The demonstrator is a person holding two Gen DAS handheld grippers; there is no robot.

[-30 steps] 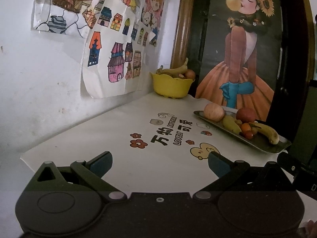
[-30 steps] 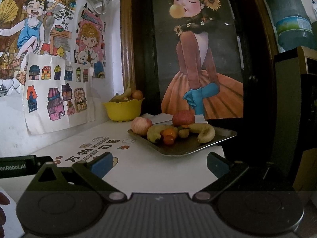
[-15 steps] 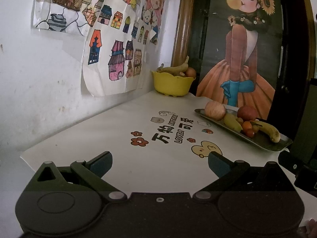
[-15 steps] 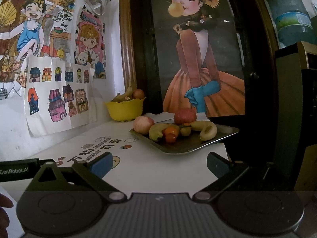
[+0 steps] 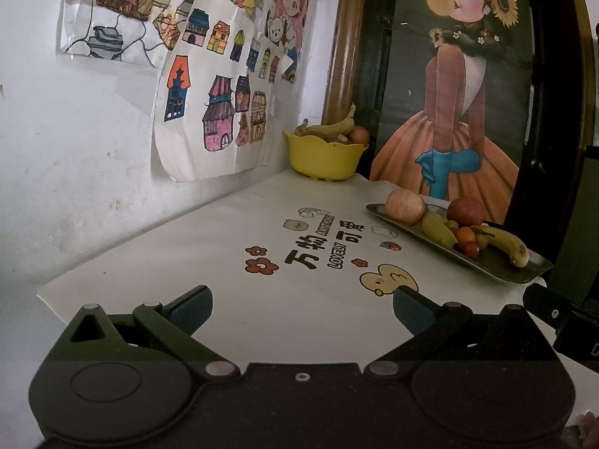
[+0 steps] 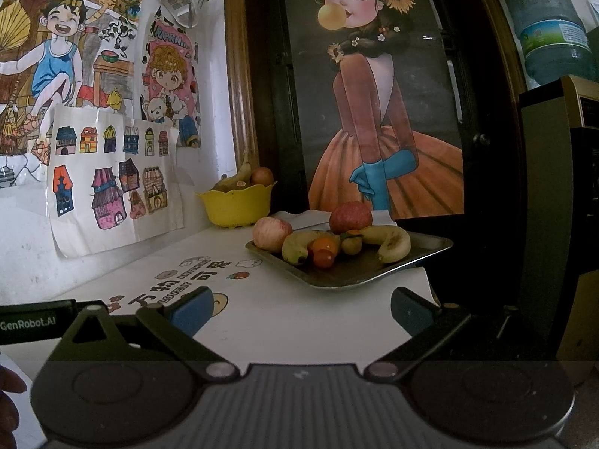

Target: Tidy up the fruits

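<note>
At the near edge: left gripper [image 5: 302, 298] and right gripper [image 6: 301, 299] are both hanging over the white table cloth [image 5: 232, 224] with jaws spread wide, released, gripping nothing.
Change since a second ago: both views are creeping forward and settling; in the right wrist view the tray is sitting slightly larger and nearer, while nothing on the table is shifting.
Middle right: metal tray [image 6: 430, 249] is carrying a pale apple [image 6: 271, 233], a red apple [image 6: 350, 217], two bananas [image 6: 389, 241], an orange [image 6: 324, 246] and some small round fruits, all loosely heaped and touching.
Far corner: yellow bowl [image 5: 325, 157] is standing against the wall, already holding a banana and a round fruit.
Meaning for the task: sorting seems to be only starting; the right gripper is lining up with the tray, well apart from the fruit yet.
Likely next: reaching in for one fruit, probably bound for the bowl.
</note>
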